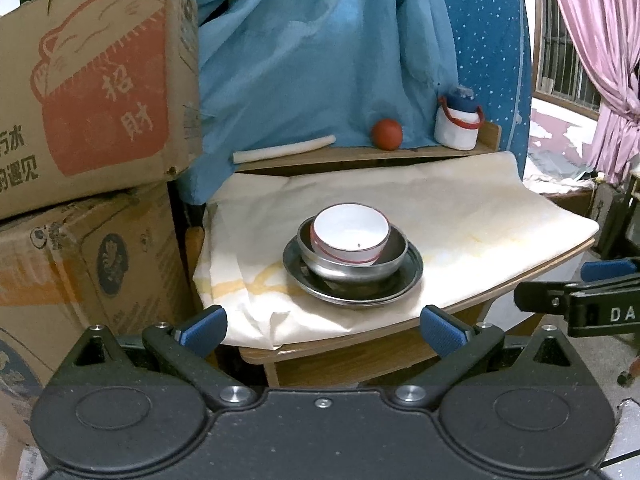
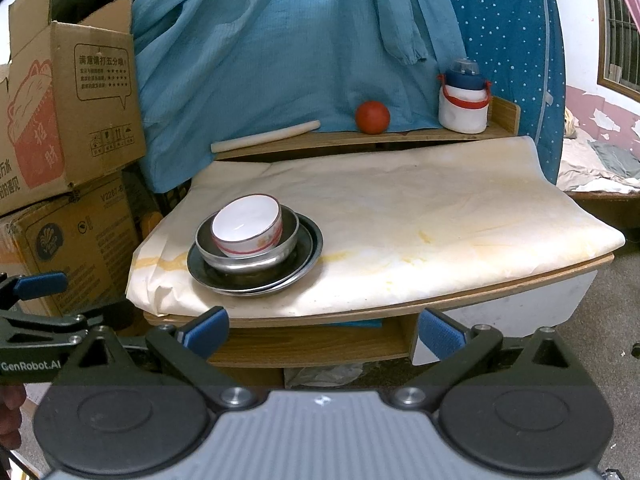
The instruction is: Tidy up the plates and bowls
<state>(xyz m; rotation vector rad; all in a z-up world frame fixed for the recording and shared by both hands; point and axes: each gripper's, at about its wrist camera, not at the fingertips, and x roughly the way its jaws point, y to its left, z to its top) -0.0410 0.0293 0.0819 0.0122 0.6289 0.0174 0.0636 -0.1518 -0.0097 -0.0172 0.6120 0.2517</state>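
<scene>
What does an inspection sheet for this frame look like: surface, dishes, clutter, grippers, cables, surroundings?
Surface: wooden table covered by a stained cream cloth.
Job's things: white ceramic bowl with a red band nested in a steel bowl, which sits on dark metal plates; the number of plates is unclear.
Clutter: red ball, white flask with blue lid and a pale rolled stick on the back ledge.
Grippers: left gripper and right gripper both open and empty, short of the table.
Cables: nothing seen.
Surroundings: stacked cardboard boxes, blue fabric, pink curtain.

White bowl (image 1: 350, 238) (red-rimmed) in grey metal bowl (image 1: 354, 264), dark plate (image 1: 352, 284).
</scene>
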